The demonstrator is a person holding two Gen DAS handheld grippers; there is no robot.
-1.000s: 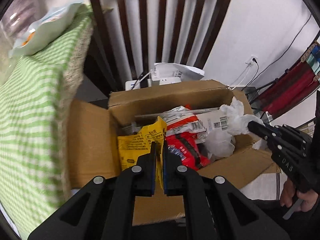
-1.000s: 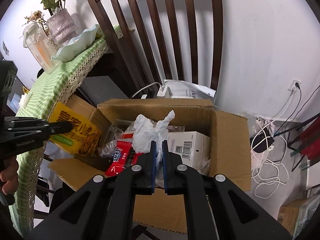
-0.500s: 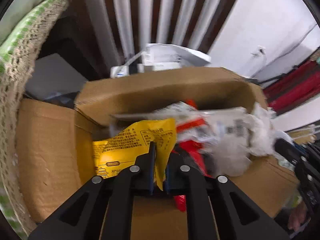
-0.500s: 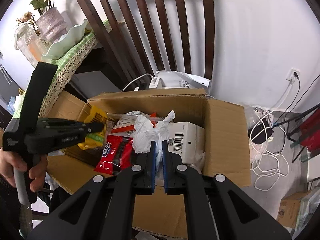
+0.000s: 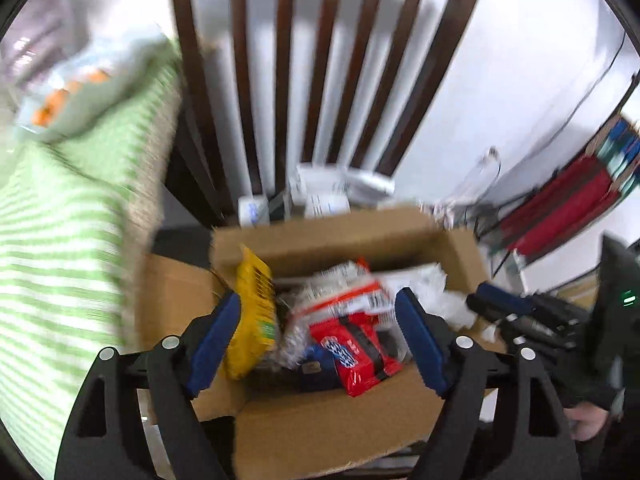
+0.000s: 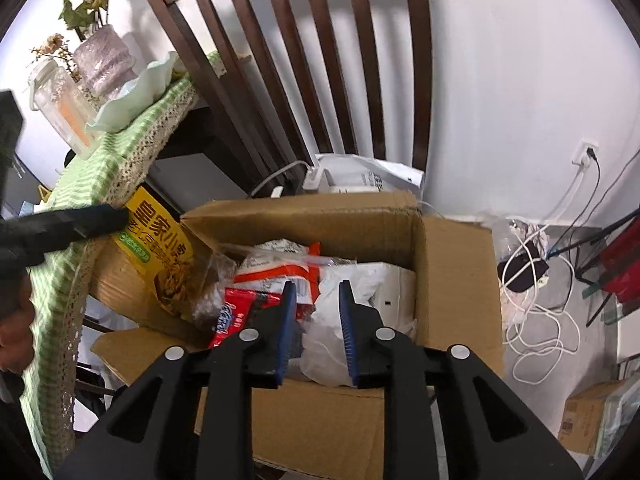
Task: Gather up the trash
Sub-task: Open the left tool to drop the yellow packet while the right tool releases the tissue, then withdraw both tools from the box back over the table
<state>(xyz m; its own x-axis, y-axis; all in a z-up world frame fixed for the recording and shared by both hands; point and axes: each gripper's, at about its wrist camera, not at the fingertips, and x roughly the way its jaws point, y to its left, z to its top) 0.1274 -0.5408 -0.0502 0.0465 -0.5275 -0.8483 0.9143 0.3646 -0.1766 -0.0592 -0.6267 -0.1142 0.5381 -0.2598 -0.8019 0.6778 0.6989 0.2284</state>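
Two sets of tongs hang above one open cardboard box (image 6: pixel 456 276) of trash beside a dark wooden chair (image 6: pixel 304 64). The left tongs (image 5: pixel 318 344) are spreading wide, their blue pads apart with nothing pressed between them; one yellow snack packet (image 5: pixel 254 312) stands on edge in the box just beside the left pad, though motion blur makes it hard to say whether they touch. Between those pads, lower in the box, lies one red wrapper (image 5: pixel 352 348), with one orange-and-white packet (image 5: pixel 348 292) just beyond it. The right tongs (image 6: pixel 318 324) are opening over one crumpled white tissue (image 6: pixel 340 320), which sits between the pads; they do not appear to press on it. One white carton (image 6: pixel 396 292) rests just beyond the right pad. To the left of both tongs runs the worktop's green checked cloth (image 6: pixel 76 176), carrying one jar (image 6: pixel 60 108) and one vase of dried flowers (image 6: pixel 102 56).
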